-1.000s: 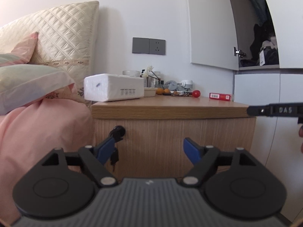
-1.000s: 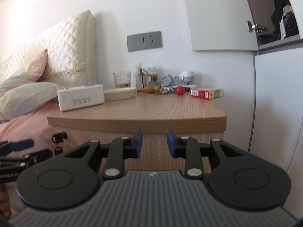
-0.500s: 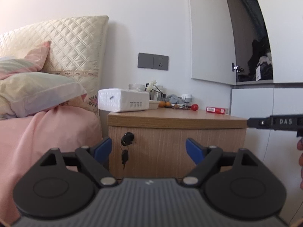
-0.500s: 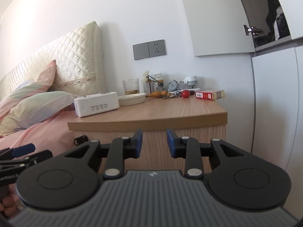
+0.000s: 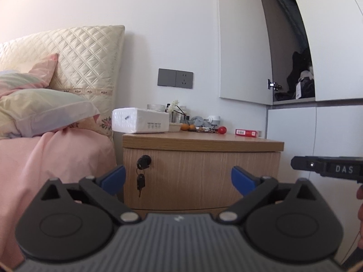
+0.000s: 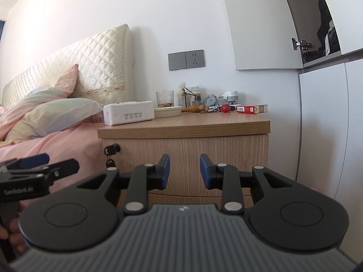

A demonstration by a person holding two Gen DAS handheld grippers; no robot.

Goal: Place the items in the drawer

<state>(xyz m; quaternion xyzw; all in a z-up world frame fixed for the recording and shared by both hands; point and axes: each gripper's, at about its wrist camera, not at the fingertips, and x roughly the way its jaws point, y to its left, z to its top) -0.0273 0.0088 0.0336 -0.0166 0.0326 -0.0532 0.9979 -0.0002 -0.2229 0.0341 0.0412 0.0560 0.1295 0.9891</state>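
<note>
A wooden nightstand (image 5: pixel 204 141) stands ahead with its drawer front (image 5: pixel 204 176) closed and a key hanging in the lock (image 5: pixel 144 161). On its top lie a white tissue pack (image 5: pixel 140 121), a red ball (image 5: pixel 222 129), a red box (image 5: pixel 247 133) and small clutter. My left gripper (image 5: pixel 178 178) faces the drawer from some distance, its jaws opening wide with nothing between them. My right gripper (image 6: pixel 185 170) is shut and empty, level with the drawer front (image 6: pixel 204 149). The same tissue pack (image 6: pixel 128 112) and red box (image 6: pixel 250 108) show in the right wrist view.
A bed with a pink cover (image 5: pixel 45 158) and pillows adjoins the nightstand's left side. White wardrobe doors (image 5: pixel 329 136) stand to its right, with an upper cabinet open. A dish (image 6: pixel 168 111) and a glass (image 6: pixel 165 98) sit at the back of the top.
Both grippers have drawn back from the nightstand, which now looks smaller and farther off. The left jaws have spread much wider. The right jaws are unchanged.
</note>
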